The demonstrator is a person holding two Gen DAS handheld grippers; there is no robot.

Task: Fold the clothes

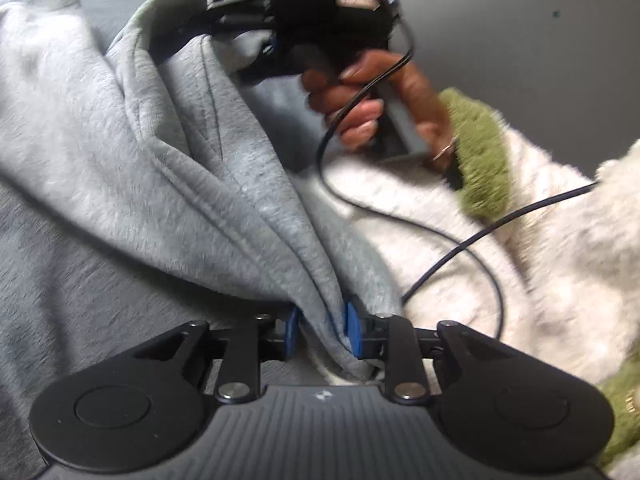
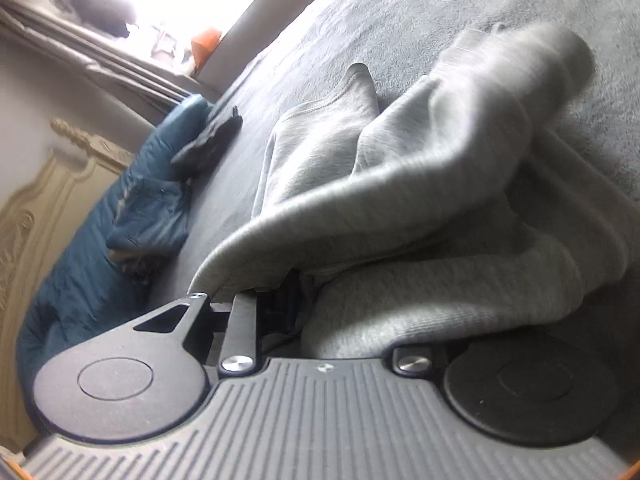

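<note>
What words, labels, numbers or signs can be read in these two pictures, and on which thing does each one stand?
No text can be read in either view.
left gripper: a small pale mark on its body, too small to read.
right gripper: labels near its top, too blurred to read.
grey garment: no print or tag shows.

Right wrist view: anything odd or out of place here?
Yes. The grey garment is draped over the right gripper, hiding one finger, so its grip can't be read in this view. Otherwise nothing stands out: the garment lies bunched on the grey bedspread, unfolded.
</note>
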